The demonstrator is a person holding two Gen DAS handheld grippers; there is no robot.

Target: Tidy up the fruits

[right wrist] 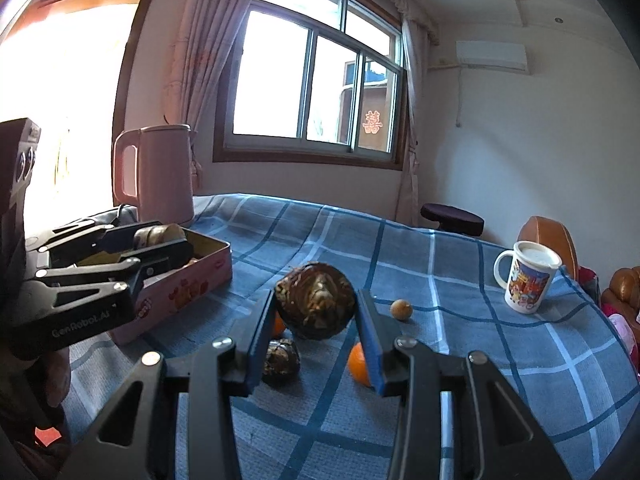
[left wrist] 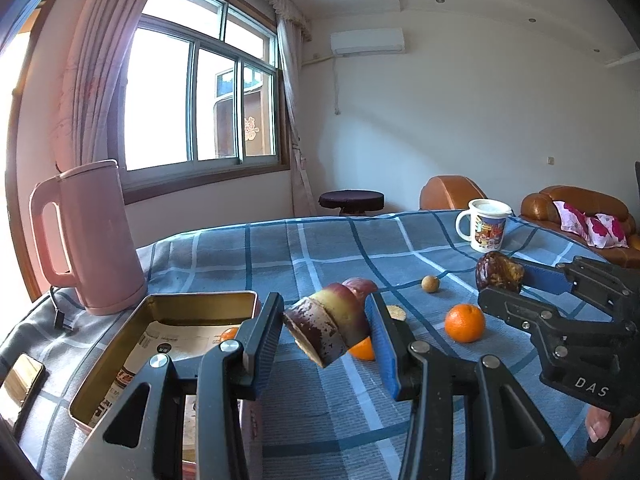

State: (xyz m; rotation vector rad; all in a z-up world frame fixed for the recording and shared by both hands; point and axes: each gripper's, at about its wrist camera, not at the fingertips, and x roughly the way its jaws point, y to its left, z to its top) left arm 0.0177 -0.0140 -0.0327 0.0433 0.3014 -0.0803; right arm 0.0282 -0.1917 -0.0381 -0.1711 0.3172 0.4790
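My left gripper (left wrist: pixel 326 328) is shut on a purple and yellow-green sugarcane chunk (left wrist: pixel 326 326), held above the cloth just right of the open tin box (left wrist: pixel 160 308). My right gripper (right wrist: pixel 316 316) is shut on a dark brown wrinkled fruit (right wrist: pixel 316 306), held above the table; it also shows in the left wrist view (left wrist: pixel 498 272). An orange (left wrist: pixel 465 323) lies on the cloth, another orange (left wrist: pixel 362 349) sits behind the left fingers, and one orange (left wrist: pixel 229 334) is in the tin. A small tan round fruit (left wrist: pixel 430 283) lies farther back. Another dark fruit (right wrist: pixel 282 358) lies on the cloth.
A pink kettle (left wrist: pixel 92 236) stands at the back left behind the tin. A white printed mug (left wrist: pixel 486 228) stands at the back right. A phone (left wrist: pixel 20 384) lies at the table's left edge. The table has a blue checked cloth (left wrist: pixel 320 248). Brown sofas stand beyond it.
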